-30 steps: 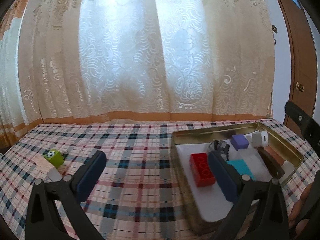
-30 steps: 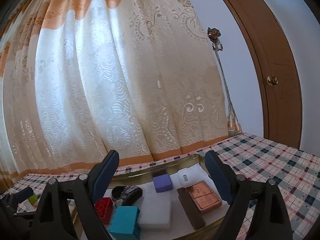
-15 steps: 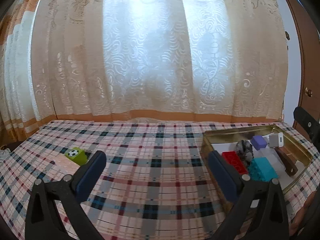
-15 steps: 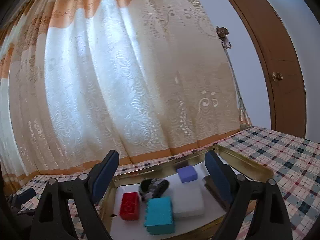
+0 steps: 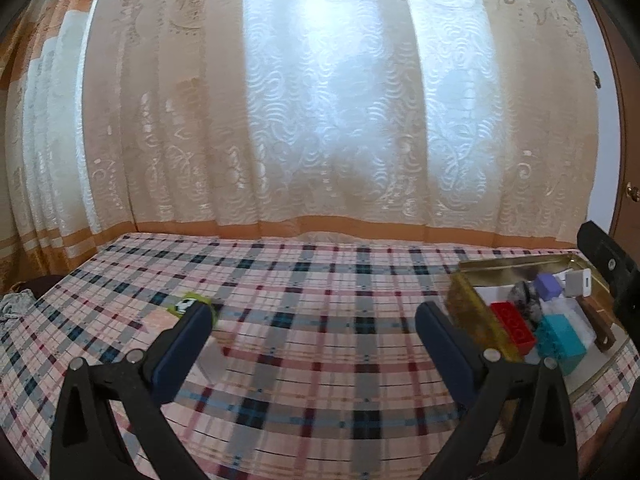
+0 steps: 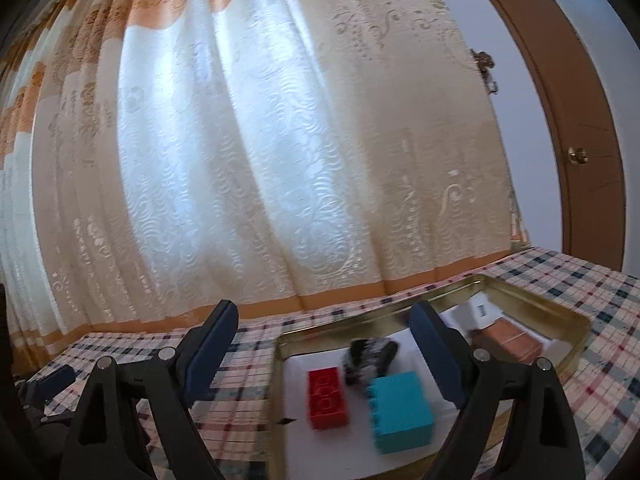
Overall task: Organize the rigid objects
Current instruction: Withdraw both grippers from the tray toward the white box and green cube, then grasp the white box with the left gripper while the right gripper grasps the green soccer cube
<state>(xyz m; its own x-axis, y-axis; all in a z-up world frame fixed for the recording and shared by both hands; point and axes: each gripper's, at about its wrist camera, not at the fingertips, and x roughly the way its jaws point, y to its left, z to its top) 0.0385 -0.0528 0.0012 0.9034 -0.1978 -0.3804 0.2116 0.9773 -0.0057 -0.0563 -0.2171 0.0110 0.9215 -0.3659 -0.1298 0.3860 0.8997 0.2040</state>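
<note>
Since a second ago our left gripper [image 5: 314,320] has swung away from the shallow gold metal tin [image 5: 468,306], which now sits off at the right edge of the left wrist view, and the small green cube with a soccer-ball print [image 5: 188,304] that was well out to the left now peeks out just behind the left fingertip. Both blue-padded jaws on that gripper are spread wide with nothing between them, hovering over the pink, white and navy plaid tablecloth [image 5: 320,280]. Our right gripper [image 6: 322,328] is wide apart too and empty, aimed at the tin [image 6: 532,304], which has slid more to the centre-right of its view. Inside the tin, on its white liner, we see a red studded building brick [image 6: 327,398] next to a bigger teal studded brick [image 6: 402,412], with a fuzzy black-and-white lump [image 6: 370,354] just behind them, too blurred to tell what it is. Further back there's a brown rectangular box [image 6: 510,340] and a small white block [image 6: 478,312]. The left wrist view also catches a little purple cube [image 5: 549,287] in there beside the white block [image 5: 578,284]. Cream lace curtains with orange trim [image 6: 260,160] hang behind the table, and a brown wooden door with a brass knob [image 6: 578,156] is off to the right.
</note>
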